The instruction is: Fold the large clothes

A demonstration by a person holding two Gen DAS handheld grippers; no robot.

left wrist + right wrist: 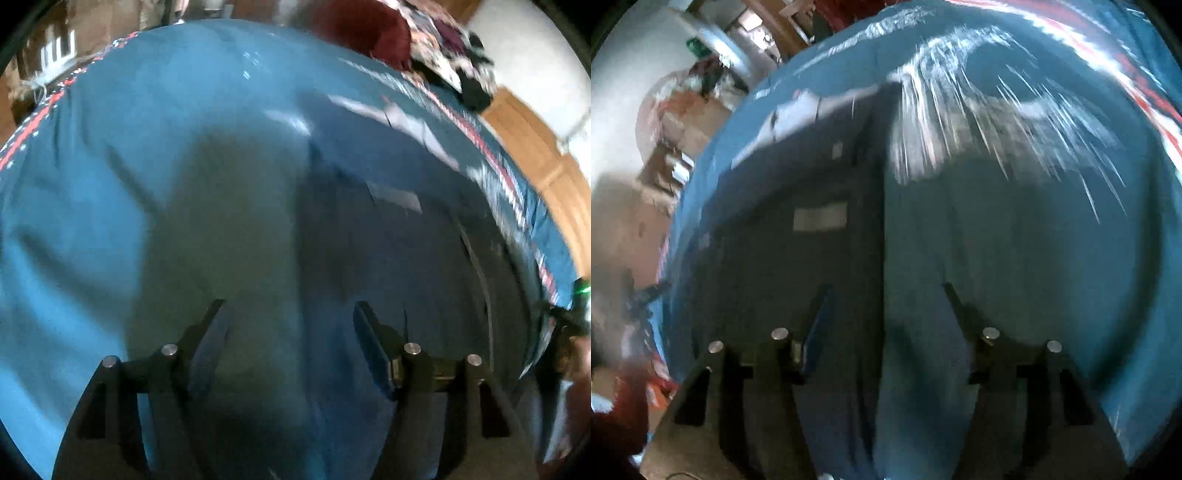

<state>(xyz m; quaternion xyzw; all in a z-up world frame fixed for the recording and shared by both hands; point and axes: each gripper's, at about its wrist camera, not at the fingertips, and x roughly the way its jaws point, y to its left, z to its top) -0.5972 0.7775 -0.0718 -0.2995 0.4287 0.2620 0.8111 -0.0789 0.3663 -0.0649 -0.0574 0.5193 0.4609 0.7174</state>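
A dark navy garment with a grey label lies flat on a blue bedsheet. In the left wrist view my left gripper is open and empty, just above the sheet at the garment's left edge. In the right wrist view the same garment fills the left half, with a pale strip along its far edge and a grey label. My right gripper is open and empty, straddling the garment's right edge over the sheet. Both views are blurred by motion.
The sheet has a red and white patterned border. A maroon cushion and a heap of patterned clothes lie at the far side. A wooden bed frame runs along the right. White embroidery marks the sheet.
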